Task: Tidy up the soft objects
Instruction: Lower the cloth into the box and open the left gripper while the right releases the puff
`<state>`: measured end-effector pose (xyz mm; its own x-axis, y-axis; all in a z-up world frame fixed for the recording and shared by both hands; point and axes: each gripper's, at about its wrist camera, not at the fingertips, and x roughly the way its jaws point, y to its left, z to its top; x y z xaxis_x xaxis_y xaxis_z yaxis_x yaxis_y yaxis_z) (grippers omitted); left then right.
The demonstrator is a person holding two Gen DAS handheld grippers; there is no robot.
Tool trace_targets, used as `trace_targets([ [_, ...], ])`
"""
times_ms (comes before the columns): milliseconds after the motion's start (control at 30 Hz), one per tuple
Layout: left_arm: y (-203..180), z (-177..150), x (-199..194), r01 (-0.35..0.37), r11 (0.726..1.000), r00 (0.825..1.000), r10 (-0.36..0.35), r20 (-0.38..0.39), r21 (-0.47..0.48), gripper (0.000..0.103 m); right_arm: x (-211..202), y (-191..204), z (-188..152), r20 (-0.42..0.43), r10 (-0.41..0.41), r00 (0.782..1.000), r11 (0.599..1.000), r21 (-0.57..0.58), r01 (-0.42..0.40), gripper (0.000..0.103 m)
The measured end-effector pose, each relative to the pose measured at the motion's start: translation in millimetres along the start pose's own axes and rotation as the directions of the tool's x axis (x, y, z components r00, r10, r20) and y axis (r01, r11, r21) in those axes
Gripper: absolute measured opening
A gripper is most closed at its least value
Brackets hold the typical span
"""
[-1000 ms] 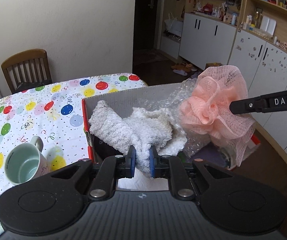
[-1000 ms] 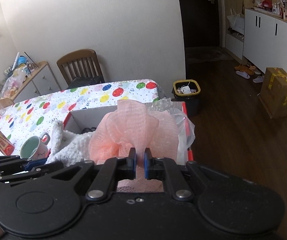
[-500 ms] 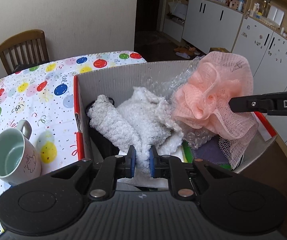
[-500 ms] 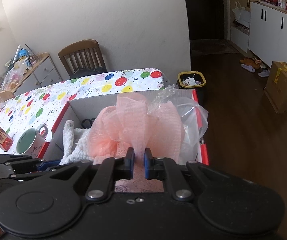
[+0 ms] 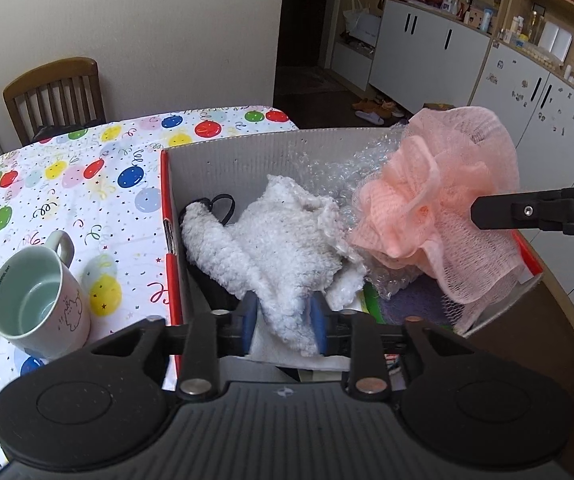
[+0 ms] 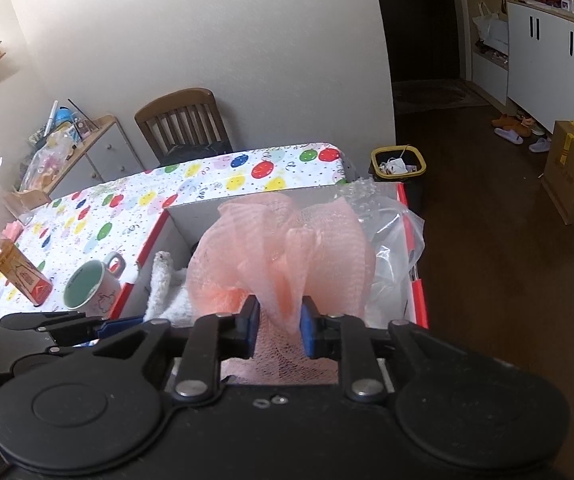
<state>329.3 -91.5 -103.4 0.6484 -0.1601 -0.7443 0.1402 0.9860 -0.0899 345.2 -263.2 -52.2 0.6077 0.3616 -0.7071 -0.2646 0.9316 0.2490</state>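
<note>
We angled both claws down over the cardboard box (image 5: 247, 152) on the surface (image 5: 87, 184). Our left claw (image 5: 283, 322) had just been spreading its jaws, the white fluffy cloth (image 5: 283, 248) lying loosely between them inside the box. Our right claw (image 6: 279, 326) had likewise just been opening around the pink mesh sponge (image 6: 283, 248), held above the box's right side.

Left wrist view: even, soft daylight, sharp focus, weak shadows. Right wrist view: dimmer, hazy pink glare at upper left, dark floor. Strong fisheye bending at edges.
</note>
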Motion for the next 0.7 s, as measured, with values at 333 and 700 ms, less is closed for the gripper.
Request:
trace_targets([
  [333, 3, -4, -41, 0.005, 1.000, 0.996, -0.004, 0.088, -0.013, 0.074, -29, 14, -3, 0.058, 0.016, 0.998, 1.000, -0.019, -0.015, 0.041],
  [700, 16, -12, -97, 0.030, 0.999, 0.984, -0.031, 0.176, 0.009, 0.074, -65, 40, -18, 0.139, 0.013, 0.990, 0.999, -0.050, -0.006, 0.056],
])
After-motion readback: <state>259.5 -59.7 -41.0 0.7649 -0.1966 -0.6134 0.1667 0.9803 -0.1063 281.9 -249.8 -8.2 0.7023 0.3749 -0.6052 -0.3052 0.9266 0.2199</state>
